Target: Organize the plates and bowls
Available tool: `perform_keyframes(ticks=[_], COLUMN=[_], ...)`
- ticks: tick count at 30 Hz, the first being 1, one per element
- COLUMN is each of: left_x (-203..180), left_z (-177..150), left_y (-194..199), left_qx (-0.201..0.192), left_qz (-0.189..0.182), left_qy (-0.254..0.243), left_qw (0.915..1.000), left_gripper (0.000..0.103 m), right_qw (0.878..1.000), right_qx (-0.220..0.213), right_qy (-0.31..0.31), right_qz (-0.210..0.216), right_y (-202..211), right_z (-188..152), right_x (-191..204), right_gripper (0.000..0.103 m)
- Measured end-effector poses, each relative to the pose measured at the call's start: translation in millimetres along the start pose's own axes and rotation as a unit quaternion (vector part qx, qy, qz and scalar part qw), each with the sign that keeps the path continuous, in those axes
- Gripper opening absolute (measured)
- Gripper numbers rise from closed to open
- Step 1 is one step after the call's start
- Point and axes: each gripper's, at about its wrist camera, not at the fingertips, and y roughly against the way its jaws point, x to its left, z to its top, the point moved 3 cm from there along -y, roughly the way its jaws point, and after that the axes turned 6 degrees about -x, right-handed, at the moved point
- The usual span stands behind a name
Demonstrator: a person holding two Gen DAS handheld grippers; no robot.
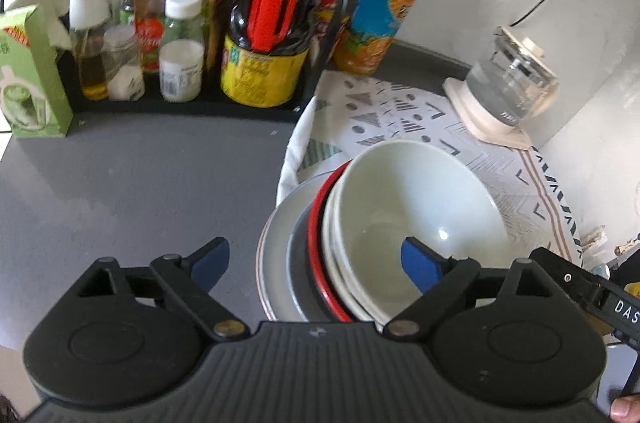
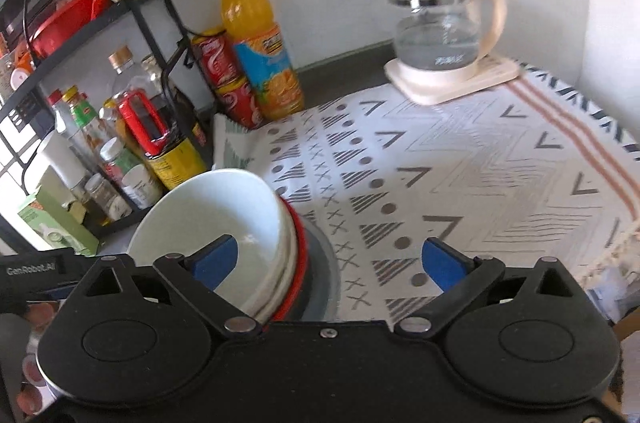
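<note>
Both my tools are spread wide and gripping nothing. My left gripper (image 1: 316, 261) hangs over the near edge of the stack, one blue pad above the bare grey counter (image 1: 140, 175), the other over the hollow of the top bowl (image 1: 412, 199), not pressing on it as far as I can tell. My right gripper (image 2: 334, 259) straddles the other side of the stack: one pad in front of the bowl's rim, the other over the patterned cloth (image 2: 460, 175), with no pad on anything.

The stack is my landmark. The white top bowl sits nested in another white bowl (image 1: 334, 243), those on a red-rimmed dish (image 1: 316, 223), that on a grey plate (image 1: 298, 255), and a wide pale plate (image 1: 276, 235) lies under all. The bowls lean toward the bottle side and are not level. The pile rests where the cloth's left border meets the counter.

I judge the gathering mostly done: every plate and bowl I can see is already in this one pile, largest below, and no loose dish shows on cloth or counter. What may be left is to straighten the tilted bowls, or shift the pile to its proper spot, though I cannot tell where that would be.

Beyond the stack to its left stands a rack of bottles and jars (image 1: 180, 63); behind it an orange drink bottle (image 2: 260, 43) beside red cans (image 2: 228, 79); farthest, past the cloth, a glass kettle (image 2: 440, 31) on its base against the wall.
</note>
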Motion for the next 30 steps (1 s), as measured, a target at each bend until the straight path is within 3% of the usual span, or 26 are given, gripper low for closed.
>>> perform_keyframes(ticks=[16, 30], left_x=[-29.2, -42.9], left_z=[-22.9, -72.1], left_y=[53.5, 120.4], left_qx=[-0.073, -0.085], left_qz=[-0.016, -0.013], left_qy=[-0.058, -0.087], left_qw=[0.9955, 0.9925], left_gripper=[0.092, 0.092], right_qw=[0.995, 0.992], right_qx=[-0.084, -0.094], right_qy=[0.009, 0.018], right_qz=[-0.051, -0.076], right_y=[77.6, 149.2], right_z=[-14.0, -45.5], right_x=[-27.5, -32.1], right_gripper=[0.099, 0.100])
